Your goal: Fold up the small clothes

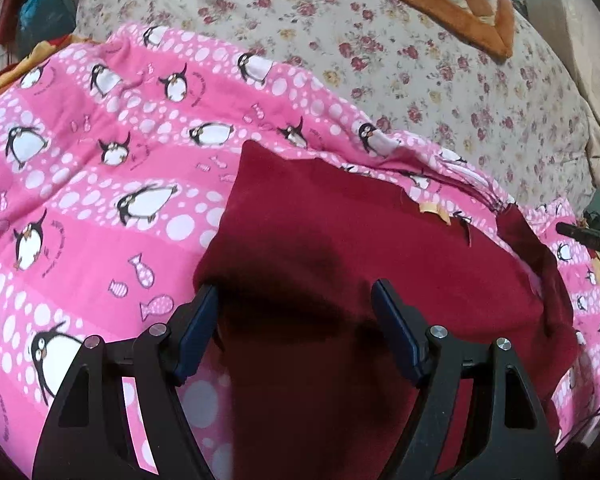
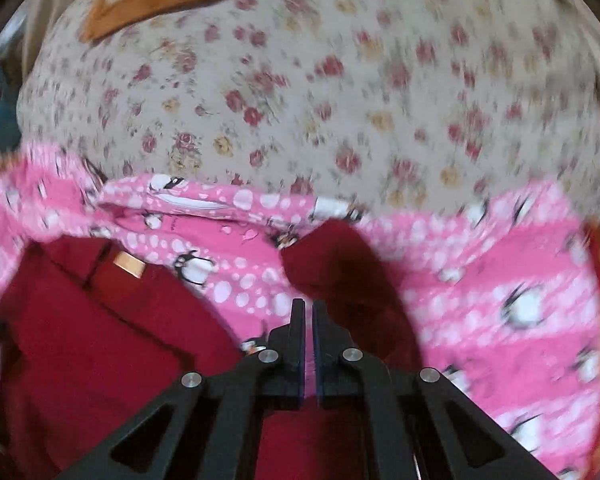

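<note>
Left wrist view: the left gripper [image 1: 294,300] is spread wide above the dark red fabric garment [image 1: 340,240], which lies on a pink penguin-print sheet [image 1: 80,160] on the bed. The right gripper [image 2: 308,308] is pressed together, apparently pinching nothing.

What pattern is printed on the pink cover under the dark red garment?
Penguins, white dots and small fish on the pink cover; clearest in the left wrist view.
</note>
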A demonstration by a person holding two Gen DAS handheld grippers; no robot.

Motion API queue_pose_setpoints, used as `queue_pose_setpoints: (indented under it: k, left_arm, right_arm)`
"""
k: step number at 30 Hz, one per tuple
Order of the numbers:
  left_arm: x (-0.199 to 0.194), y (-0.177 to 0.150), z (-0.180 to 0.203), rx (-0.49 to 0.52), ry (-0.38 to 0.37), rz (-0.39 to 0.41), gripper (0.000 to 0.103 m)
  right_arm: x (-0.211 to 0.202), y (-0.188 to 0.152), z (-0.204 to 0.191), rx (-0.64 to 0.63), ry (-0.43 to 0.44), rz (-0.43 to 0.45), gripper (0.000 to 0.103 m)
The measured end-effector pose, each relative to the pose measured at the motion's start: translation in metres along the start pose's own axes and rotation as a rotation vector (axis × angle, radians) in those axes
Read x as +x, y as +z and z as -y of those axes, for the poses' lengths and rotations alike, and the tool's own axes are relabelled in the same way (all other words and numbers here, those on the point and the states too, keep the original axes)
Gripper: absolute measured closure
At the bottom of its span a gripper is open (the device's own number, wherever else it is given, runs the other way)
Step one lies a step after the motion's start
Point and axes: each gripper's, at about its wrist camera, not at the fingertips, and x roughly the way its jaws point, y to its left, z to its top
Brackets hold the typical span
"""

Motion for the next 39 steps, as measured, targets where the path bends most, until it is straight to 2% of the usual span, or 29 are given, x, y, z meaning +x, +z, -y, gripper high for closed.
queue_pose_setpoints:
  k: [1,2,3,4,7,11,12,13,14,15,16,17,20,24,26,29,32,35,38,39]
  left_arm:
    - [0.0,-0.001,0.001,0.003,-0.001,-0.004,0.027]
    - [0.001,-0.002,0.002,0.01,0.0,-0.007,0.027]
    - [0.002,-0.002,0.003,0.017,0.003,-0.011,0.027]
    - [0.003,-0.003,0.003,0.022,0.004,-0.015,0.027]
    - [0.01,-0.005,0.005,0.035,0.007,-0.038,0.027]
    - [0.014,-0.005,0.008,0.062,0.014,-0.042,0.027]
    - [0.015,-0.005,0.009,0.068,0.014,-0.043,0.027]
    - [0.016,-0.005,0.01,0.071,0.014,-0.044,0.026]
    - [0.016,-0.004,0.01,0.072,0.014,-0.046,0.026]
    - [0.017,-0.004,0.01,0.071,0.013,-0.046,0.026]
    - [0.016,-0.004,0.01,0.069,0.011,-0.046,0.027]
    - [0.016,-0.003,0.01,0.067,0.01,-0.045,0.027]
    - [0.008,-0.001,0.006,0.04,0.006,-0.012,0.027]
    - [-0.012,0.005,-0.004,-0.03,-0.038,0.07,0.027]
    - [-0.02,0.007,-0.007,-0.056,-0.051,0.098,0.027]
    - [-0.03,0.01,-0.009,-0.064,-0.06,0.143,0.027]
    - [-0.038,0.012,-0.014,-0.092,-0.107,0.174,0.027]
    - [-0.041,0.012,-0.017,-0.106,-0.141,0.177,0.027]
    - [-0.037,0.012,-0.016,-0.105,-0.171,0.158,0.027]
    - [-0.036,0.011,-0.015,-0.105,-0.18,0.15,0.027]
  right_arm:
    - [0.007,0.0,-0.002,-0.025,0.0,-0.022,0.09]
    - [0.019,0.0,-0.003,-0.041,-0.013,-0.07,0.055]
    - [0.032,0.0,-0.005,-0.048,-0.033,-0.099,0.038]
    - [0.039,-0.002,-0.007,-0.06,-0.053,-0.111,0.029]
    - [0.066,-0.007,-0.015,-0.187,-0.169,-0.156,0.029]
    - [0.093,-0.009,-0.005,-0.272,-0.253,-0.203,0.03]
    - [0.101,-0.011,0.0,-0.291,-0.277,-0.223,0.033]
    - [0.107,-0.012,0.004,-0.301,-0.286,-0.245,0.053]
    - [0.111,-0.015,0.007,-0.301,-0.281,-0.27,0.068]
    - [0.111,-0.017,0.01,-0.291,-0.276,-0.27,0.07]
    - [0.105,-0.017,0.011,-0.28,-0.254,-0.252,0.085]
    - [0.1,-0.016,0.012,-0.263,-0.224,-0.239,0.092]
    - [0.069,-0.012,0.02,-0.158,-0.129,-0.181,0.092]
    - [0.001,-0.005,0.016,-0.052,0.043,-0.042,0.092]
    - [-0.026,0.001,0.002,-0.052,0.114,0.012,0.092]
    - [-0.059,0.006,-0.05,-0.124,0.206,0.076,0.092]
    - [-0.066,0.006,-0.094,-0.189,0.265,0.086,0.092]
    - [-0.055,-0.005,-0.14,-0.244,0.323,0.066,0.092]
    - [-0.025,-0.023,-0.185,-0.283,0.365,-0.007,0.091]
    - [-0.015,-0.027,-0.193,-0.294,0.374,-0.05,0.088]
